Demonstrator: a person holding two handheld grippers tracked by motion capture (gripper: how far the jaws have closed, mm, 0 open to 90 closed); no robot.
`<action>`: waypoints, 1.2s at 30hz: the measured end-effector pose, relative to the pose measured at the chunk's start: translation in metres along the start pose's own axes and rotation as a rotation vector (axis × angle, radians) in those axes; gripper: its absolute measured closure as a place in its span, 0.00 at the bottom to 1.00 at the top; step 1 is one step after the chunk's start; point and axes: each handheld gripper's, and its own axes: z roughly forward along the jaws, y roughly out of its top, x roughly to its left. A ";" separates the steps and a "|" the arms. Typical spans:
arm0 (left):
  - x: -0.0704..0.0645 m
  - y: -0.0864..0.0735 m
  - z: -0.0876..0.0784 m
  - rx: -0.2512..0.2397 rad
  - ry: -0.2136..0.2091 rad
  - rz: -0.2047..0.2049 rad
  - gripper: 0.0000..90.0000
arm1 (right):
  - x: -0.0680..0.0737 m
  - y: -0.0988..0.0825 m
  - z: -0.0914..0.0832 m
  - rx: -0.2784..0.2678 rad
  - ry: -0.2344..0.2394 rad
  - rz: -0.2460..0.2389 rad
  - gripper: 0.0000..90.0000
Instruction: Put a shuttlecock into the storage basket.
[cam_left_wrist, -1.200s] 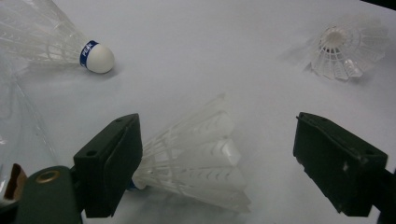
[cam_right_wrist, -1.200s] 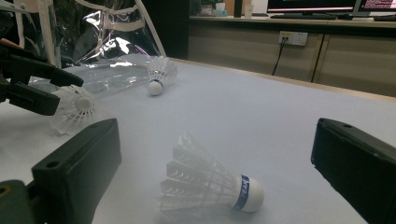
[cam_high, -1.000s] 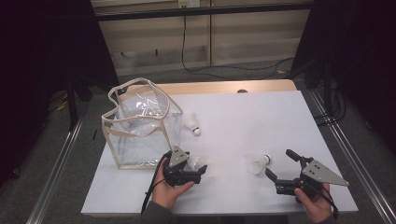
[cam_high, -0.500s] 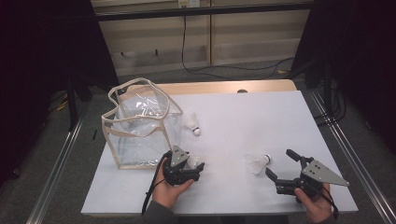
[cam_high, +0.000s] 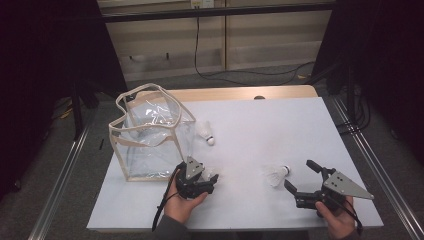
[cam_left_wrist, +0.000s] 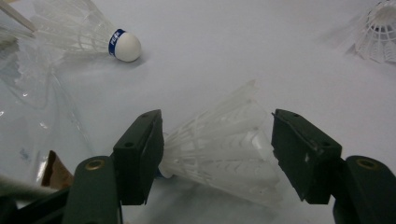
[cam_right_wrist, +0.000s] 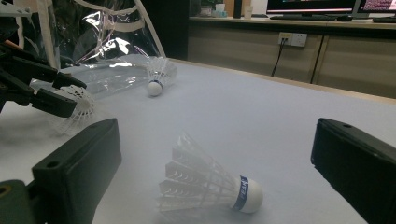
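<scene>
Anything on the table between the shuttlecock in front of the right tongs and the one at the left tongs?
Nothing: in the high view, only bare white table separates the right shuttlecock from the left shuttlecock. The third shuttlecock lies farther back, by the clear bag.

The high view is dim: the white table (cam_high: 270, 130) is evenly but weakly lit from above, and the upper left, upper right and side margins fall to near black. Shadows on the surface are soft and short. The clear bag (cam_high: 150, 135) at centre left carries small specular glints.

The left gripper view is brighter, with a flat, cool cast. The near shuttlecock (cam_left_wrist: 224, 149) at lower centre is slightly soft; the upper right corner blurs.

The right gripper view has moderate light and a sharp centre. Glare streaks the plastic at upper left. Straight lines bow towards the frame edges.
</scene>
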 end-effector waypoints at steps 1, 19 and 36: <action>0.001 0.000 0.000 0.004 0.004 0.006 0.39 | 0.000 0.000 0.000 0.000 -0.001 -0.001 0.02; 0.005 -0.001 -0.006 0.024 0.031 -0.005 0.54 | -0.002 0.000 -0.001 -0.005 -0.006 -0.001 0.02; 0.008 0.002 -0.014 0.010 0.035 -0.026 0.72 | -0.002 0.001 -0.002 -0.008 -0.007 0.006 0.02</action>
